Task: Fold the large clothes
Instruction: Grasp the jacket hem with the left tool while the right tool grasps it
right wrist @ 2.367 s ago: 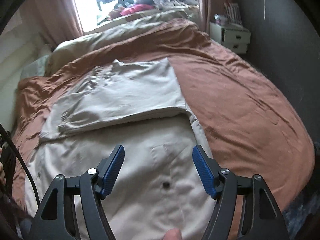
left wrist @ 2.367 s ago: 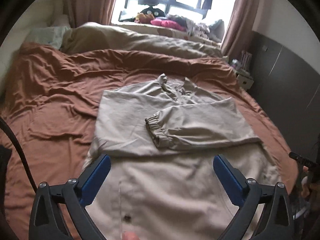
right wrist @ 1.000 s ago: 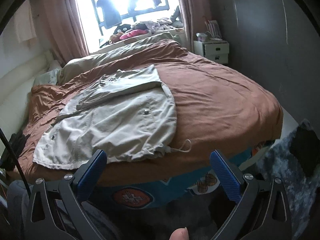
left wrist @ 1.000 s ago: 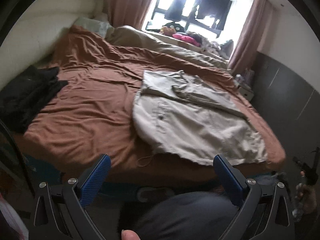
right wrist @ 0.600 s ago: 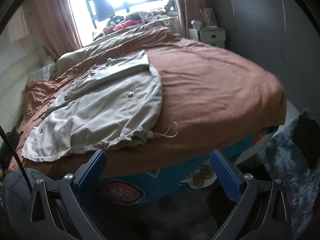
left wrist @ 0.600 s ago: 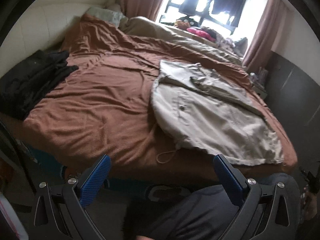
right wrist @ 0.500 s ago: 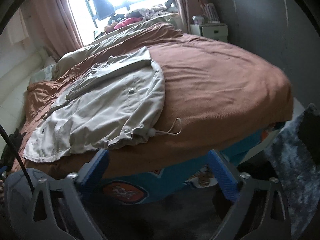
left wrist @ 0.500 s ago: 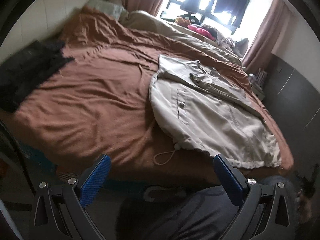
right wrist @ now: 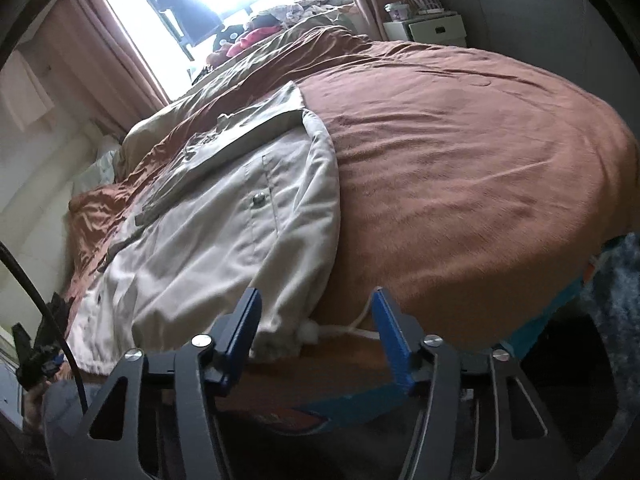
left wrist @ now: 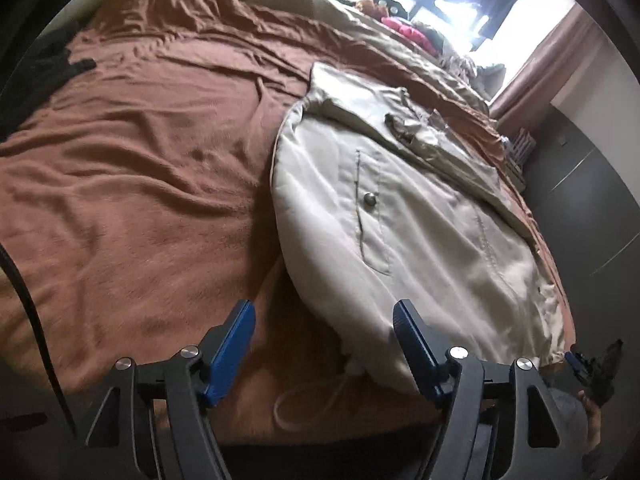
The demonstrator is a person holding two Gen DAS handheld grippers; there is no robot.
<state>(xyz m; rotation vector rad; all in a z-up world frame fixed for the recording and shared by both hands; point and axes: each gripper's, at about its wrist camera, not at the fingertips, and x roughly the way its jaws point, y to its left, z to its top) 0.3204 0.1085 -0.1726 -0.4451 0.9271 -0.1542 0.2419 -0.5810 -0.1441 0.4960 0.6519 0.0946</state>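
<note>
A large beige jacket (left wrist: pixel 420 216) lies flat on a brown bedspread (left wrist: pixel 132 168), sleeves folded across its chest. Its hem hangs near the bed's front edge, with a white drawstring (left wrist: pixel 308 400) at each corner. My left gripper (left wrist: pixel 324 328) is open, low at the bed edge, its jaws around the jacket's left hem corner without touching. In the right wrist view the jacket (right wrist: pixel 224 232) spreads left, and my right gripper (right wrist: pixel 316 320) is open around the right hem corner and its drawstring (right wrist: pixel 352 330).
A black garment (left wrist: pixel 36 68) lies at the bed's far left. A rumpled beige duvet (left wrist: pixel 360 28) and clothes pile up by the window. A white nightstand (right wrist: pixel 436 30) stands at the far right. A grey rug (right wrist: pixel 624 300) covers the floor on the right.
Both grippers have dropped and moved in from well back of the bed to the jacket's hem corners. Their jaws have narrowed but stay open.
</note>
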